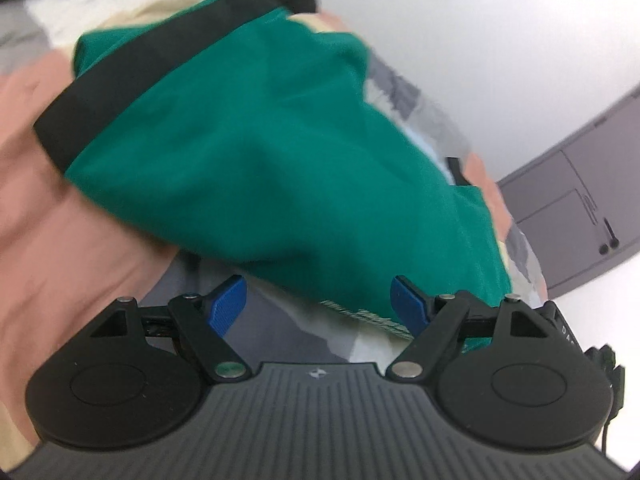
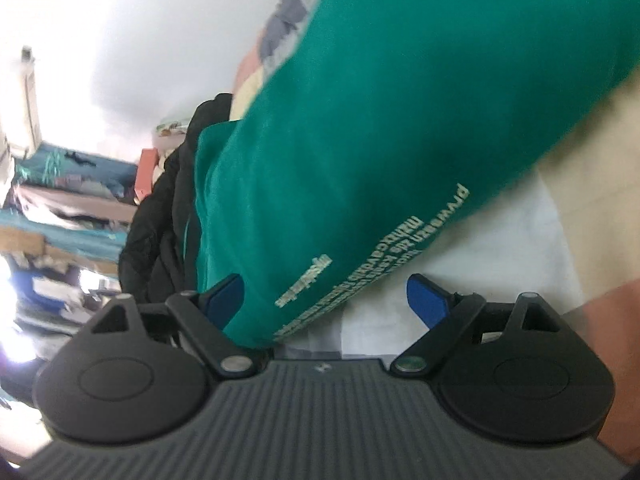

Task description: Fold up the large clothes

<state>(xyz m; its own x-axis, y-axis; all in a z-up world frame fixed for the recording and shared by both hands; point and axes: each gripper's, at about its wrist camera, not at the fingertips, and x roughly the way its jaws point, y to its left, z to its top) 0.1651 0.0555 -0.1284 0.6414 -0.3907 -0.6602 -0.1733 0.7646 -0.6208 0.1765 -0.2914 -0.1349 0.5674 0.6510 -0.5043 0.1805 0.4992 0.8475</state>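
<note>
A green shirt (image 1: 260, 140) with a black trim band (image 1: 132, 80) lies crumpled on a patchwork cover, filling the left wrist view. My left gripper (image 1: 318, 302) stands open just in front of it. The shirt's printed hem runs beside the right fingertip (image 1: 408, 300), and nothing is pressed between the pads. In the right wrist view the same green shirt (image 2: 400, 120), with pale lettering, hangs across the frame. My right gripper (image 2: 326, 296) is open wide. The cloth passes between its jaws and brushes the left fingertip (image 2: 226, 292); the other pad stands apart from it.
The patchwork cover (image 1: 60, 220) in pink, grey and cream spreads under the shirt. A grey cabinet (image 1: 580, 208) stands at the right. A black padded jacket (image 2: 160, 220) lies beside the shirt, with cluttered shelves (image 2: 60, 208) behind it.
</note>
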